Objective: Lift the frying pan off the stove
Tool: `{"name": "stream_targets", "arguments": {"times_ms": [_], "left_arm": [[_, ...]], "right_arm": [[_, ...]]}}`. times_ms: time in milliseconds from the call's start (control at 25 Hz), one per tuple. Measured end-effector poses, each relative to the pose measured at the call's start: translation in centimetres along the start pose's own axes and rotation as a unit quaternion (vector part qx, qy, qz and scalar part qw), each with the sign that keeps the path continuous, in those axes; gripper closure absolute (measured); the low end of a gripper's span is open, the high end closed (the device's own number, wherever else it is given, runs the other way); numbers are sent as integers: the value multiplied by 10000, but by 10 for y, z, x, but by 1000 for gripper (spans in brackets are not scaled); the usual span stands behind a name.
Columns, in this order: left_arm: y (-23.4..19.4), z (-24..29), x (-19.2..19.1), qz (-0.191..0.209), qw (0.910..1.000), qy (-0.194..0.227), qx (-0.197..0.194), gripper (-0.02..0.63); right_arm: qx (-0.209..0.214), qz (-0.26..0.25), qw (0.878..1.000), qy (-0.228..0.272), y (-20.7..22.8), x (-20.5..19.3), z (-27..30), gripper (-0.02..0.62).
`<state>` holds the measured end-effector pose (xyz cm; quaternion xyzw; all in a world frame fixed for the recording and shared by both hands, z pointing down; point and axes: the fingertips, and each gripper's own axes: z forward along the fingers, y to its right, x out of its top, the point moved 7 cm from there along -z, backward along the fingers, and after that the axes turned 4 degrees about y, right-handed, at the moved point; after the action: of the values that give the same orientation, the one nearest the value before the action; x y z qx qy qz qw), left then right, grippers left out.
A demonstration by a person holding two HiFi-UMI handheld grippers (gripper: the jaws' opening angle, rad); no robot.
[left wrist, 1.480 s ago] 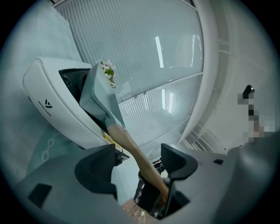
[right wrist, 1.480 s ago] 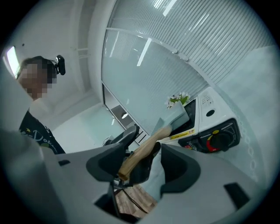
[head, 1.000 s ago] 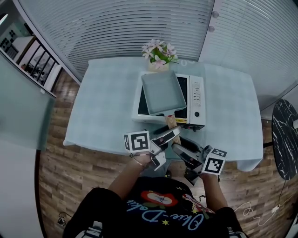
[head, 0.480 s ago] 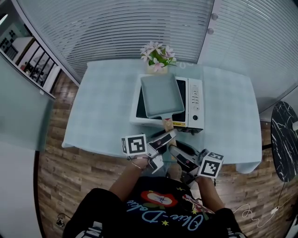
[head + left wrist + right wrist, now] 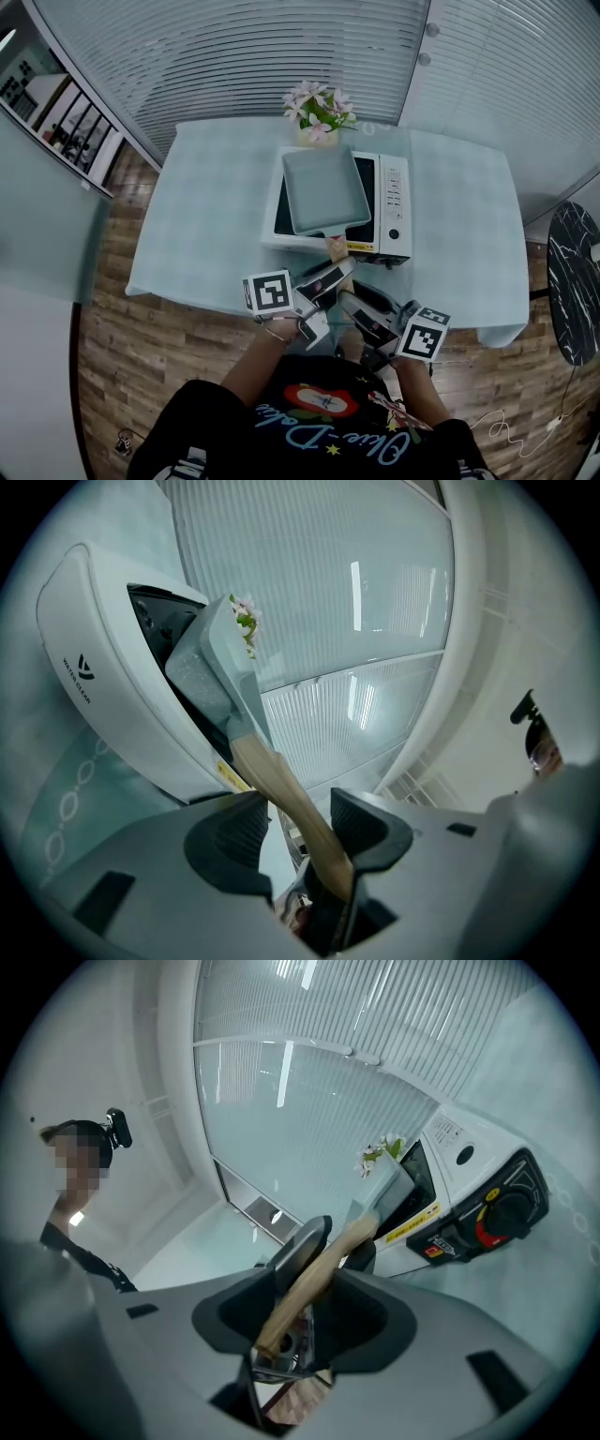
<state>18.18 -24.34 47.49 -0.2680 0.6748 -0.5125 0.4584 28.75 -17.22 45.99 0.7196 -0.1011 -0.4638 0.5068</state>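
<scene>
Clamping one frying pan by its handle: left tool, right tool, both part-closed.

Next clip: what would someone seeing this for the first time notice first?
A square grey-green pan sits on the white stove in the middle of the table, with pink flowers right behind it. Near the table's front edge, the left gripper and right gripper both have the pan's wooden handle between their jaws.
</scene>
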Motion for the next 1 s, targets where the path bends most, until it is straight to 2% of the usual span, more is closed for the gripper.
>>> {"name": "stream_targets", "arguments": {"times_ms": [200, 400, 1000], "left_arm": [[5, -3, -2, -136, 9999, 62, -7, 398], [12, -4, 3, 194, 9998, -5, -59, 397], [48, -9, 8, 522, 9985, -81, -167, 397]], "right_arm": [[65, -46, 9999, 87, -5, 0, 0, 414], [72, -134, 9998, 117, -11, -1, 1, 413], [128, -445, 9986, 239, -44, 7, -1, 411]]}}
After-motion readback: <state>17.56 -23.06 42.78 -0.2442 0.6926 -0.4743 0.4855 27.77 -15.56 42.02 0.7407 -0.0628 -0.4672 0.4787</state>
